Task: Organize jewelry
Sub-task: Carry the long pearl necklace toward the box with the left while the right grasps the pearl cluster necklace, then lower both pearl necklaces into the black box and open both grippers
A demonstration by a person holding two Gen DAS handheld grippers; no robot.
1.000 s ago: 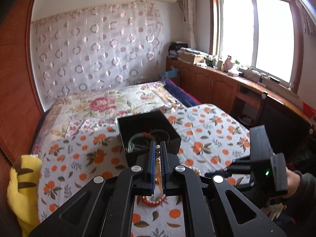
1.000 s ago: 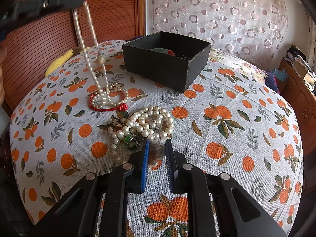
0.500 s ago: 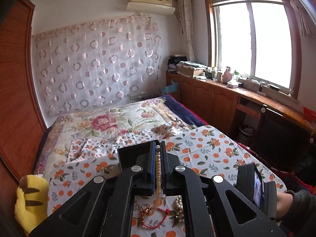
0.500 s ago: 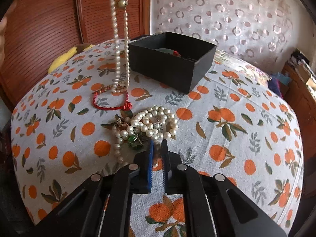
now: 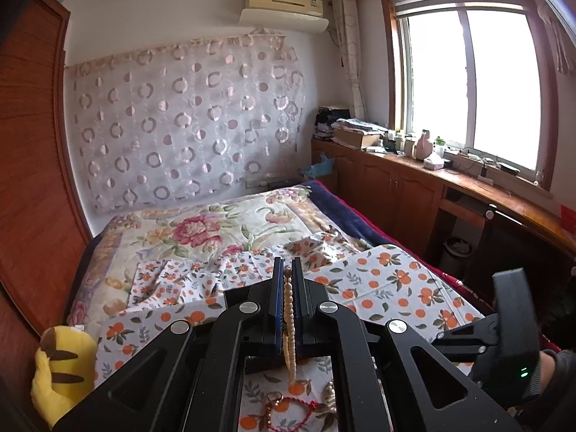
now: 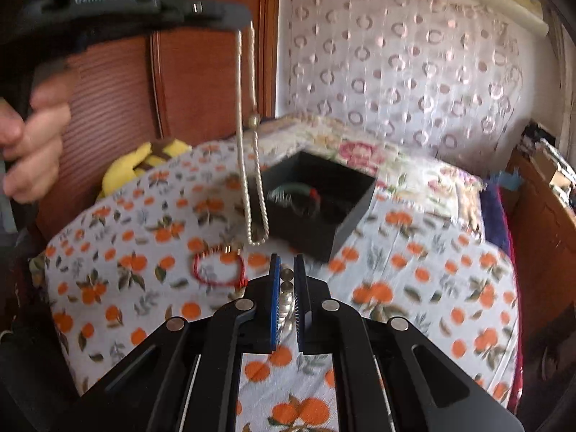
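My left gripper (image 5: pixel 287 270) is shut on a long pearl necklace (image 5: pixel 289 327), which hangs clear of the cloth in a loop in the right wrist view (image 6: pixel 252 180), just left of the black box (image 6: pixel 324 198). The box holds a green bangle (image 6: pixel 291 189). My right gripper (image 6: pixel 287 266) is shut on large pearl beads (image 6: pixel 287 288) and is raised above the cloth. A red cord bracelet (image 6: pixel 219 270) lies on the orange-print cloth, left of my right gripper. In the left wrist view the box (image 5: pixel 252 291) is mostly hidden behind the fingers.
The orange-print cloth (image 6: pixel 414 288) covers a round table beside a bed with a floral cover (image 5: pixel 201 230). A yellow plush toy (image 5: pixel 61 367) lies at the left edge. Wooden cabinets (image 5: pixel 396 187) run along the window wall.
My left gripper has lifted the pearl necklace well off the cloth and toward the box. My right gripper has closed on the pearl beads from the pile and risen.
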